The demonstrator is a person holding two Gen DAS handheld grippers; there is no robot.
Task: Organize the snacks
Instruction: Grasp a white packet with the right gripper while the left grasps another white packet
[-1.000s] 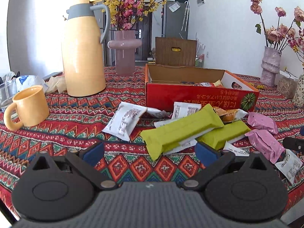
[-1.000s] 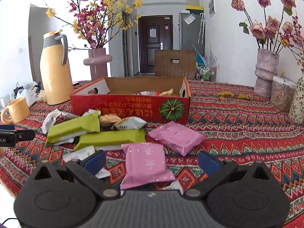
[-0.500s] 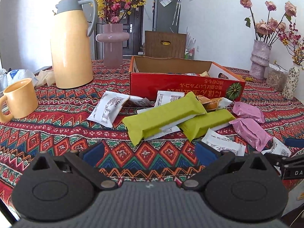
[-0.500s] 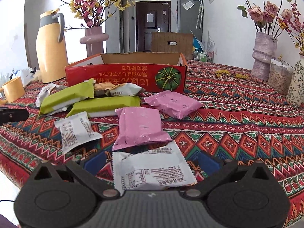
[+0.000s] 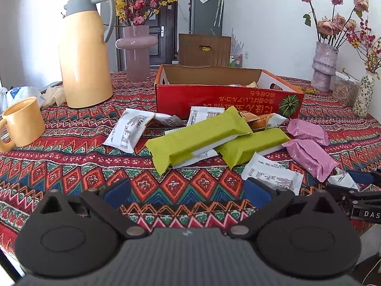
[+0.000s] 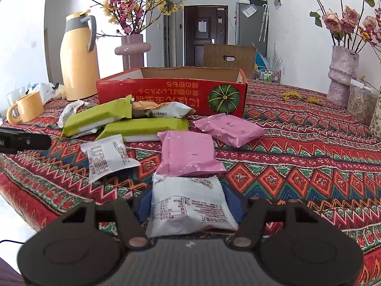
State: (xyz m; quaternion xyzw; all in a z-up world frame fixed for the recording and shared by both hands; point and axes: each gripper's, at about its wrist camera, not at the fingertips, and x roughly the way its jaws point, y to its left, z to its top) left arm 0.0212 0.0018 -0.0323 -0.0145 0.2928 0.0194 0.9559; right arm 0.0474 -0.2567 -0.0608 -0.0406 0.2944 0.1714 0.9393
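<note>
We see our right gripper (image 6: 189, 206) low over the near edge of the patterned tablecloth (image 6: 297, 147), its jaws closing around a white snack packet (image 6: 190, 208) that lies between the blue pads (image 6: 234, 203); the pads sit right against the packet's sides, though we cannot tell whether they press it yet. Just beyond that packet lies a pink packet (image 6: 189, 153), a second pink packet (image 6: 229, 126) to its far right, and another white packet (image 6: 107, 156) to the left. Two long green bars (image 6: 100, 116) lie further back, in front of the open red cardboard box (image 6: 171, 94), which already holds a few snacks. Our left gripper (image 5: 187, 191) hovers over bare cloth near the table edge with its jaws spread wide and nothing between them; the green bars are just beyond it. A yellow thermos (image 5: 84, 50) and a yellow mug (image 5: 22, 121) stand at the far left.
</note>
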